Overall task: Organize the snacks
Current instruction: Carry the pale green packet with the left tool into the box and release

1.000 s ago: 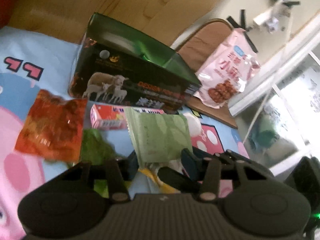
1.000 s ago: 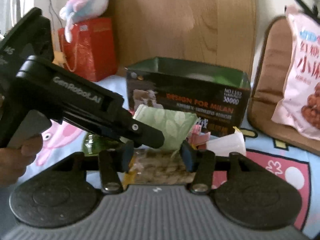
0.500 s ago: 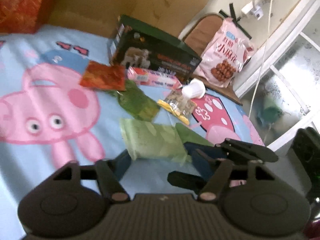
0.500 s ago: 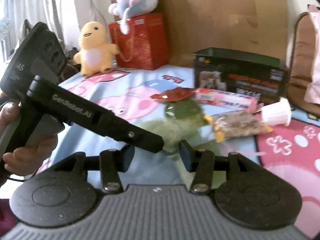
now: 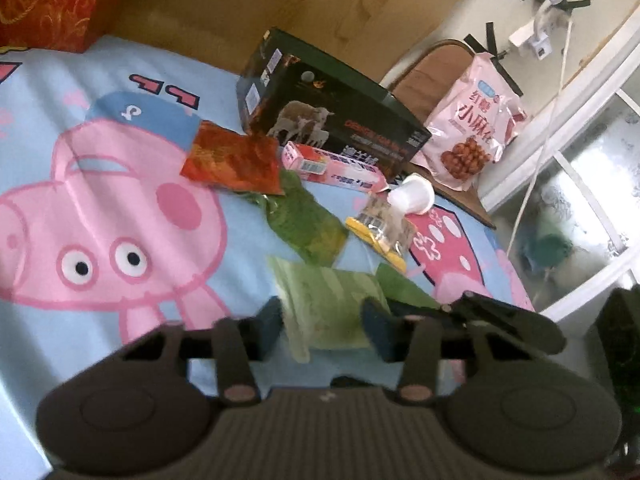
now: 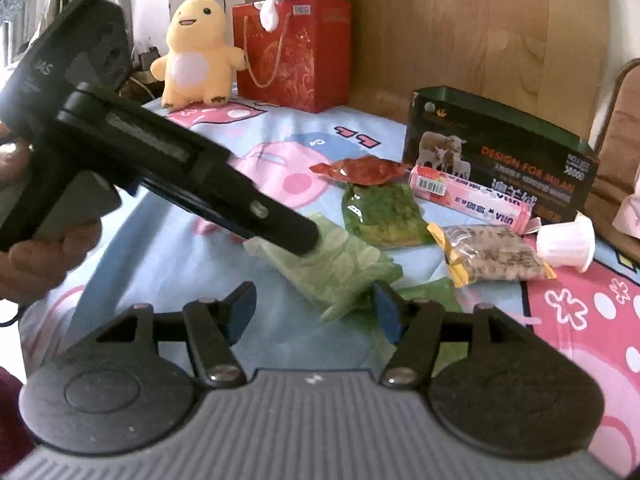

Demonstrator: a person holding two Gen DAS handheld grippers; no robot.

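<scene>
A pale green snack packet [image 5: 328, 300] sits between the fingers of my left gripper [image 5: 322, 330], which is shut on it low over the bed; it also shows in the right wrist view [image 6: 336, 264]. My right gripper [image 6: 314, 312] is open and empty just beside it. Further back lie a dark green packet [image 5: 308, 224], a red packet [image 5: 232, 160], a pink box [image 5: 332, 166], a yellow-edged clear packet [image 5: 380, 228] and a white cup [image 5: 414, 198]. Behind them stands an open dark box [image 5: 332, 116].
The bed has a blue pig-print sheet [image 5: 100, 208]. A pink snack bag [image 5: 472, 120] leans on a brown chair at the right. A red gift bag [image 6: 292, 52] and a yellow plush toy [image 6: 196, 56] stand at the headboard.
Both grippers have pulled back from the dark box towards the near side of the bed. The left gripper still carries the pale green packet, now lower over the sheet.
</scene>
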